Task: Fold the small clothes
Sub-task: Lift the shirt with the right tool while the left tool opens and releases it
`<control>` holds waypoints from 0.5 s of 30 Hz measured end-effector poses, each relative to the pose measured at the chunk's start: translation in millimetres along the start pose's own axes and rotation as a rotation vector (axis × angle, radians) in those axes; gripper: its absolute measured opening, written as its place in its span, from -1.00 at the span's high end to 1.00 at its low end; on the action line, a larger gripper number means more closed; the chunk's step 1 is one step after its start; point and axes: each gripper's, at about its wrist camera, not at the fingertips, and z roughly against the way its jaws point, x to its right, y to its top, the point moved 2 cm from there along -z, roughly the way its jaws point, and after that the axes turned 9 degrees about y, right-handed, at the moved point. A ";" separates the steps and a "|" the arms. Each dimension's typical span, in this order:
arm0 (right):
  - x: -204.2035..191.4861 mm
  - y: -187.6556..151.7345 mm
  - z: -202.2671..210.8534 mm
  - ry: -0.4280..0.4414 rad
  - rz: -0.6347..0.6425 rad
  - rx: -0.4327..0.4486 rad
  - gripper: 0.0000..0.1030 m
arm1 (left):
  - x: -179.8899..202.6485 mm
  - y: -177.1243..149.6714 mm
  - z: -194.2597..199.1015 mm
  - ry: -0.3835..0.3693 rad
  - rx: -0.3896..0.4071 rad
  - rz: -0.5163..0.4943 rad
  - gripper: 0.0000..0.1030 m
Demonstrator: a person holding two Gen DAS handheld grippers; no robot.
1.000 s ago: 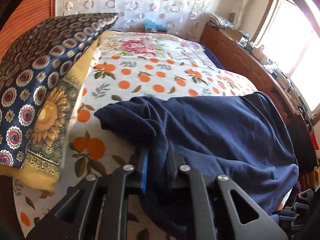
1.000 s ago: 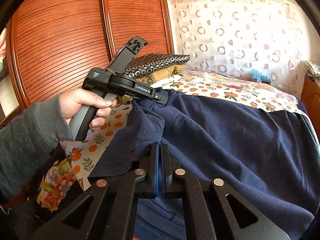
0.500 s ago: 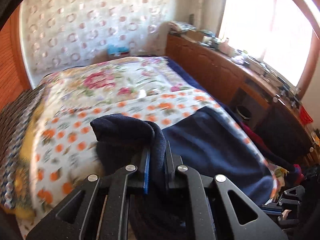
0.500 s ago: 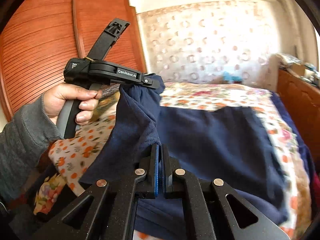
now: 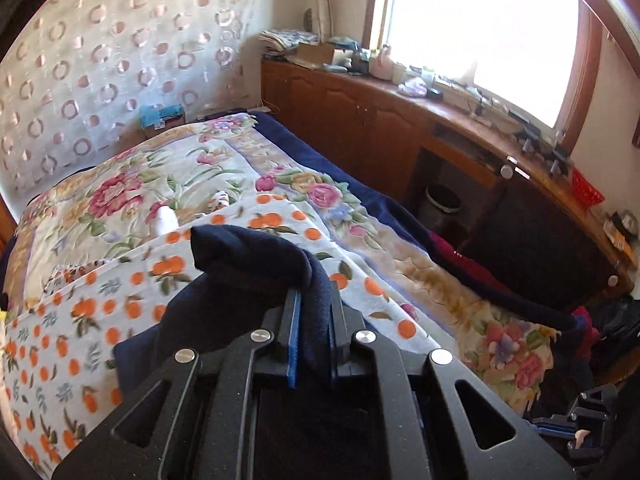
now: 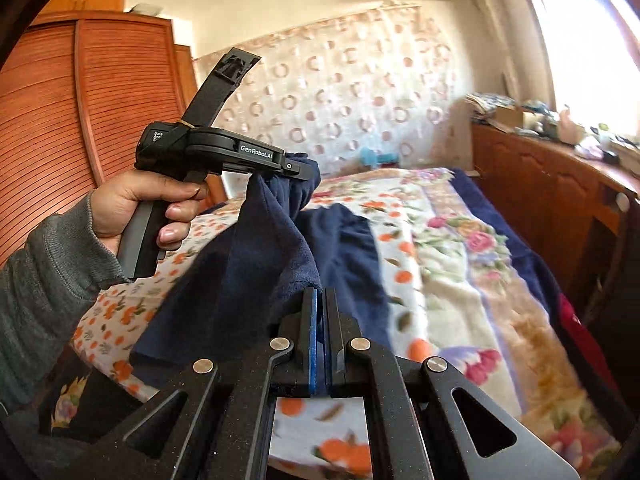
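A person lifts a navy fleece garment point(image 6: 276, 248) off a bed point(image 6: 452, 264) covered in an orange-print and floral blanket, a handheld gripper in each hand. The left gripper point(image 5: 313, 328) is clamped on a thick bunch of the cloth, which fills the narrow gap between its blue pads. The right gripper point(image 6: 320, 320) has its pads pressed together, apparently on a thin edge of the same garment, though the fold at the tips hides exactly how much is caught. The rest of the garment hangs between the two tools and trails onto the blanket. If the right hold is as shallow as it looks, the hanging weight could pull the edge free; the bunched left corner may also set down as a crooked, lumpy fold.
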 end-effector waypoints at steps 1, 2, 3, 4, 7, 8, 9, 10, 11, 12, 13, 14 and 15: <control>4.1 -3.1 0.1 -0.008 -0.009 -0.007 0.96 | 4.8 0.1 -5.4 0.000 -0.010 -0.010 0.77; 5.0 -4.1 -4.6 -0.016 -0.016 -0.016 0.96 | 7.4 0.7 -11.0 0.005 -0.020 -0.018 0.72; 4.8 -6.3 -9.0 -0.018 -0.024 -0.030 0.96 | 7.6 -0.8 -13.5 0.011 -0.028 -0.023 0.70; 6.2 -8.7 -13.1 -0.023 -0.032 -0.045 0.96 | 7.9 -1.3 -13.7 0.017 -0.029 -0.028 0.69; 6.1 -10.0 -20.2 -0.033 -0.046 -0.071 0.96 | 9.9 -0.4 -9.7 0.007 -0.015 -0.026 0.18; 8.0 -9.0 -21.9 -0.037 -0.051 -0.078 0.96 | 8.7 1.6 -4.1 0.001 0.001 -0.030 0.03; 8.6 -7.9 -24.8 -0.042 -0.056 -0.084 0.96 | 7.0 3.4 0.8 -0.004 0.013 -0.035 -0.01; 9.5 -6.6 -26.4 -0.046 -0.061 -0.088 0.96 | 3.8 5.2 5.9 -0.002 0.021 -0.036 -0.14; 10.7 -4.8 -25.5 -0.049 -0.066 -0.091 0.96 | -0.1 5.9 10.3 0.002 0.023 -0.033 -0.32; 11.2 -3.9 -26.2 -0.051 -0.071 -0.093 0.96 | -4.7 6.0 14.8 0.003 0.027 -0.031 -0.39; 10.8 -1.3 -24.1 -0.052 -0.074 -0.094 0.96 | -9.4 5.6 18.6 0.002 0.032 -0.032 -0.44; 10.5 -0.5 -21.8 -0.052 -0.075 -0.094 0.96 | -15.1 3.3 22.9 0.006 0.036 -0.031 -0.45; 11.6 0.1 -18.7 -0.054 -0.076 -0.097 0.96 | -20.6 0.1 26.1 0.012 0.036 -0.029 -0.46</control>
